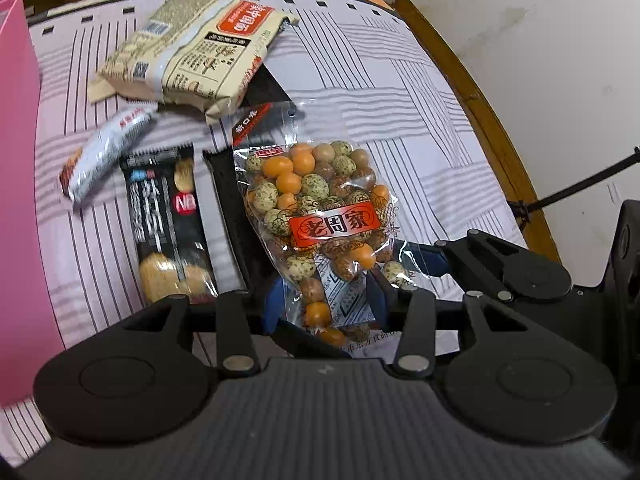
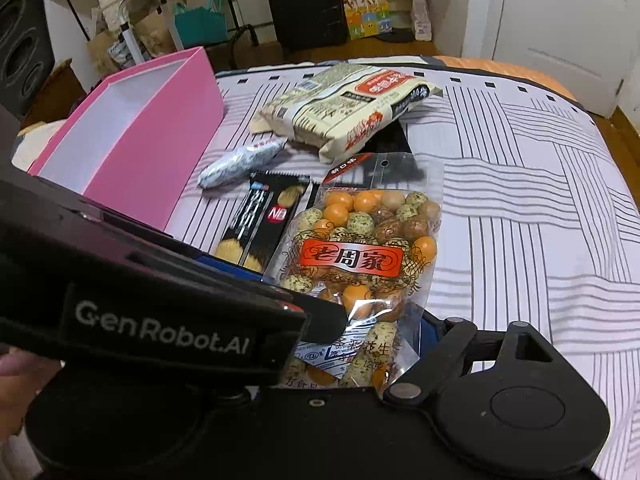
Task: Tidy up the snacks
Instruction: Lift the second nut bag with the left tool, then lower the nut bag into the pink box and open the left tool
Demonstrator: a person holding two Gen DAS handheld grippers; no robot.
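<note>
A clear bag of coated peanuts (image 1: 320,216) with a red label lies on the striped bedsheet; it also shows in the right wrist view (image 2: 360,256). My left gripper (image 1: 324,304) has its blue pads on either side of the bag's near end and is shut on it. My right gripper (image 2: 384,344) is at the same end of the bag, partly hidden behind the left gripper's body; its state is unclear. A black biscuit pack (image 1: 168,224) lies left of the bag. A small silver packet (image 1: 104,156) and a large beige pack (image 1: 192,52) lie beyond.
An open pink box (image 2: 132,136) stands at the left on the bed; its wall shows in the left wrist view (image 1: 16,160). The bed's wooden edge (image 1: 488,120) and a white wall are to the right. Room clutter and a black suitcase (image 2: 306,4) stand beyond the bed.
</note>
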